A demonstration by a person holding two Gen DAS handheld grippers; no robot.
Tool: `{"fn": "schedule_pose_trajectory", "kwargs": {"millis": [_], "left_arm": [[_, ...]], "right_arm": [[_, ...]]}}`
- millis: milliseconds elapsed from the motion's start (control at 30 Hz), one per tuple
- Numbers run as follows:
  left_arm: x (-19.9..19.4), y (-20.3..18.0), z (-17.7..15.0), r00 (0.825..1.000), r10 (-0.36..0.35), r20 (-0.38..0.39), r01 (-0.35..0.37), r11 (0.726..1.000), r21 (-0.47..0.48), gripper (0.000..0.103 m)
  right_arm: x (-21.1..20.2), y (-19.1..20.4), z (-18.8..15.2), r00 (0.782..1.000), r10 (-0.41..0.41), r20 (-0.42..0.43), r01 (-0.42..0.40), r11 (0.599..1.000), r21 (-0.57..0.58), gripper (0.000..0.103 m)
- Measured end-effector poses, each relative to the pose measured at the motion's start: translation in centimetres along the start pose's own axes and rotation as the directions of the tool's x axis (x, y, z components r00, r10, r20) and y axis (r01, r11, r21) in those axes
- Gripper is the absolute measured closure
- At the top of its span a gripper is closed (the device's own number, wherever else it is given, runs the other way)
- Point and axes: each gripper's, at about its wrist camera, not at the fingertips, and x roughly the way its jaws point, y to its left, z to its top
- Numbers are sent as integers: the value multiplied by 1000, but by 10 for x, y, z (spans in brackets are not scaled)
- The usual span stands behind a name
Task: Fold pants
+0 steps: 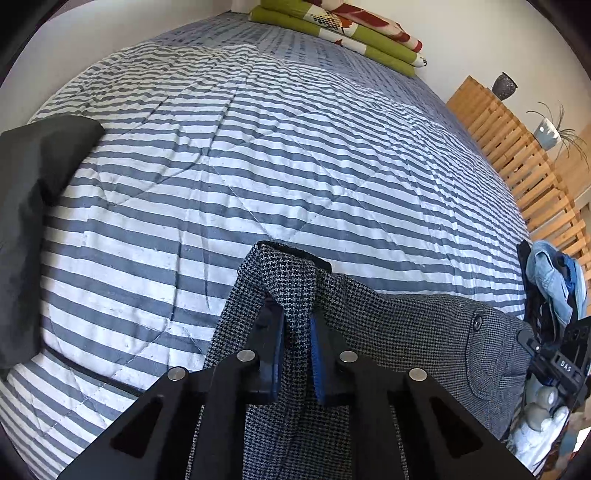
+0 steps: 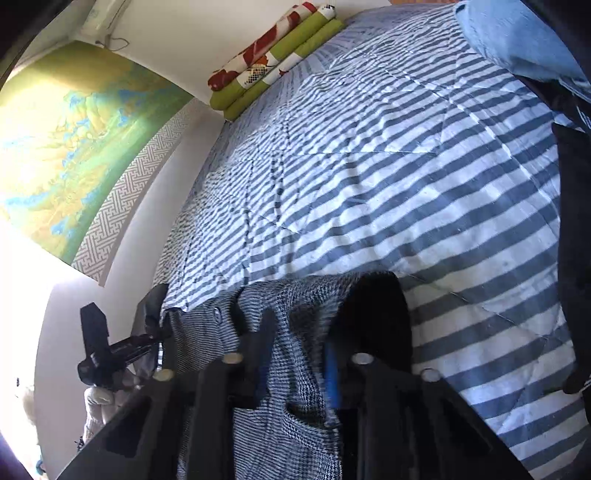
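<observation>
1. Blue-and-white striped quilt (image 1: pixel 258 155) is seen across most of both views, spread over a bed that runs to a white wall at the top of each frame.
2. Folded green bedding with a red-and-white print (image 1: pixel 347 29) is stacked at the top centre of the left wrist view, at the far end of the bed.
3. A dark green garment (image 1: pixel 33 206) is laid at the left edge of the left wrist view, on the quilt.
4. A slatted wooden frame (image 1: pixel 517 147) is shown at the upper right of that view, with two pots beyond it, and light blue denim clothing (image 1: pixel 550 277) is piled at the right edge.
5. A green and yellow wall hanging (image 2: pixel 74 140) is seen at the upper left of the right wrist view.
6. The grey houndstooth pants (image 1: pixel 406 325) are held up along the bottom of both frames, above the quilt's near edge, with a buttoned pocket flap visible at the lower right of the left wrist view.
7. The left gripper (image 1: pixel 297 332) is pinched on a raised fold of the pants at the bottom centre.
8. The right gripper (image 2: pixel 295 354) is likewise clamped on the pants fabric, though that view is blurred.
</observation>
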Motion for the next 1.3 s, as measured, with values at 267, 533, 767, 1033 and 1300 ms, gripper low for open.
{"fn": "schedule_pose_trajectory", "kwargs": {"millis": [267,533,767,1033,1300], "left_arm": [[-17,-6,4,983,124,135,-131,990,46,73],[-68,31,-39,997,34,76,-35,999,7,69],[-83,26,-133,999,25,-26,-21,992,128,60],[-143,31,-179,993,106,44,-109,992,58,55],[-206,34,-293,1000,8,17,-9,998,60,45]], "right_arm": [[-6,2,8,989,-100,104,102,995,-11,100],[-16,-1,6,977,-202,70,207,976,-65,82],[-90,34,-15,997,-17,75,28,989,-145,76],[-136,42,-134,991,-121,57,133,944,-302,74],[-189,9,-223,994,-112,11,110,946,-304,73]]}}
